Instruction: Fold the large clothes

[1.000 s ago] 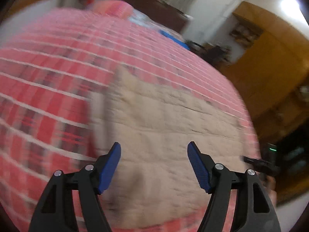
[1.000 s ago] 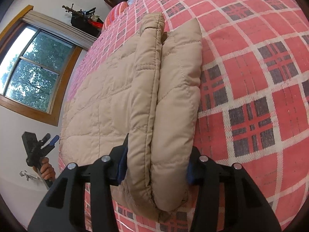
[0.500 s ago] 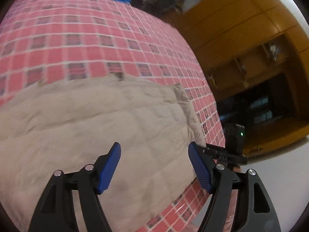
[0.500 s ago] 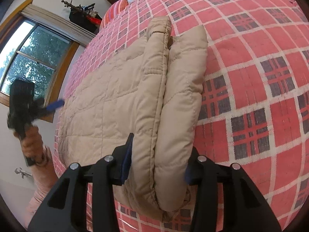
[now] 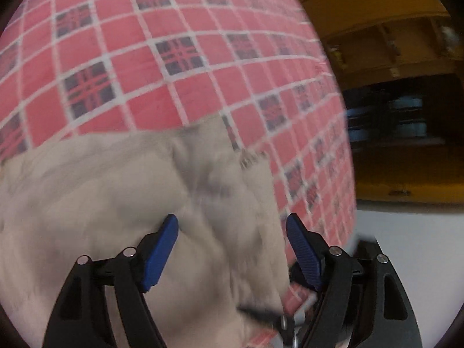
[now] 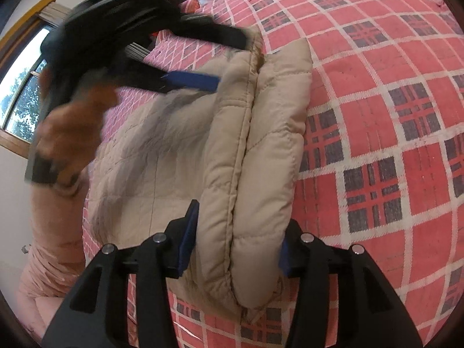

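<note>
A beige quilted jacket [image 6: 162,156] lies on a bed with a red plaid cover [image 6: 391,150]. Its right edge is folded into a thick double roll [image 6: 261,150]. My right gripper [image 6: 236,243] is shut on the near end of that roll, with a blue pad on each side. My left gripper [image 5: 232,226] is open and hovers low over the jacket's corner [image 5: 226,179], with nothing between its pads. In the right wrist view the left gripper [image 6: 229,58] shows blurred at the roll's far end, held by a hand [image 6: 69,133].
A wooden wardrobe [image 5: 391,43] stands beyond the bed's edge in the left wrist view. A window [image 6: 20,95] and a pillow [image 6: 191,4] lie behind the jacket. The person's pink sleeve [image 6: 52,232] is by the bed's near left side.
The left gripper has swung across the jacket to its far right corner and come down close to it, staying open. The right gripper has kept its hold on the folded edge.
</note>
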{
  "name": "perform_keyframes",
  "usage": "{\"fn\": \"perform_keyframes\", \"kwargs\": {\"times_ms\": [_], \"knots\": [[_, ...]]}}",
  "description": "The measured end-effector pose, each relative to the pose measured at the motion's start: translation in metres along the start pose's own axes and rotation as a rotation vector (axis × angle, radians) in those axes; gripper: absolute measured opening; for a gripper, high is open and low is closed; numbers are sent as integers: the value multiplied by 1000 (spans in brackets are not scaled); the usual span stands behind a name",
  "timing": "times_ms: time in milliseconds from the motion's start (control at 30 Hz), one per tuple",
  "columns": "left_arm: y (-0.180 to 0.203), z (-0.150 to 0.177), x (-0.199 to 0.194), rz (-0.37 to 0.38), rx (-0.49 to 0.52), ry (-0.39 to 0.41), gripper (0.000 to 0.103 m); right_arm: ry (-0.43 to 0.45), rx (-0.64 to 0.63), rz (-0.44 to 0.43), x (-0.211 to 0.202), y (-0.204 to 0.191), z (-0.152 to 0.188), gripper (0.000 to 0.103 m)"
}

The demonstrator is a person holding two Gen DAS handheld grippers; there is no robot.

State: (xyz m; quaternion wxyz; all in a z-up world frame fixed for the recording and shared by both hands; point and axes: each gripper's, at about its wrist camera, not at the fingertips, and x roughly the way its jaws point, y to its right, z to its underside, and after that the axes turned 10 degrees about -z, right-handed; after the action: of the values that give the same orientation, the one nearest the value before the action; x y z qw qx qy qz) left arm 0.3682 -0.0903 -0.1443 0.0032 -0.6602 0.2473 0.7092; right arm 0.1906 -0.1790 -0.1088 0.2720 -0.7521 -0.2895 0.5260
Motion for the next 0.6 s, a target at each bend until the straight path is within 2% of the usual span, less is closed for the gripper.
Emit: {"fn": "perform_keyframes", "kwargs": {"times_ms": [100, 167, 267, 400, 467, 533, 567, 600], "knots": [[5, -22, 9, -52, -32, -18, 83, 8, -2, -3, -4, 1, 4, 47], [13, -34, 19, -108, -24, -73, 88, 10, 1, -5, -6, 2, 6, 48], [29, -39, 35, -211, 33, -144, 90, 2, 3, 4, -6, 4, 8, 48], [44, -36, 46, -310, 108, -163, 90, -3, 9, -1, -4, 5, 11, 48], [46, -33, 46, -343, 113, -178, 81, -3, 9, 2, -3, 3, 12, 48], [49, -34, 49, -343, 93, -212, 74, -3, 11, 0, -5, 2, 13, 48], [47, -34, 43, -313, 66, -238, 68, -1, 11, -4, -7, 2, 13, 48], [45, -33, 35, -279, 42, -243, 67, 1, 8, -4, -5, 3, 10, 48]]}}
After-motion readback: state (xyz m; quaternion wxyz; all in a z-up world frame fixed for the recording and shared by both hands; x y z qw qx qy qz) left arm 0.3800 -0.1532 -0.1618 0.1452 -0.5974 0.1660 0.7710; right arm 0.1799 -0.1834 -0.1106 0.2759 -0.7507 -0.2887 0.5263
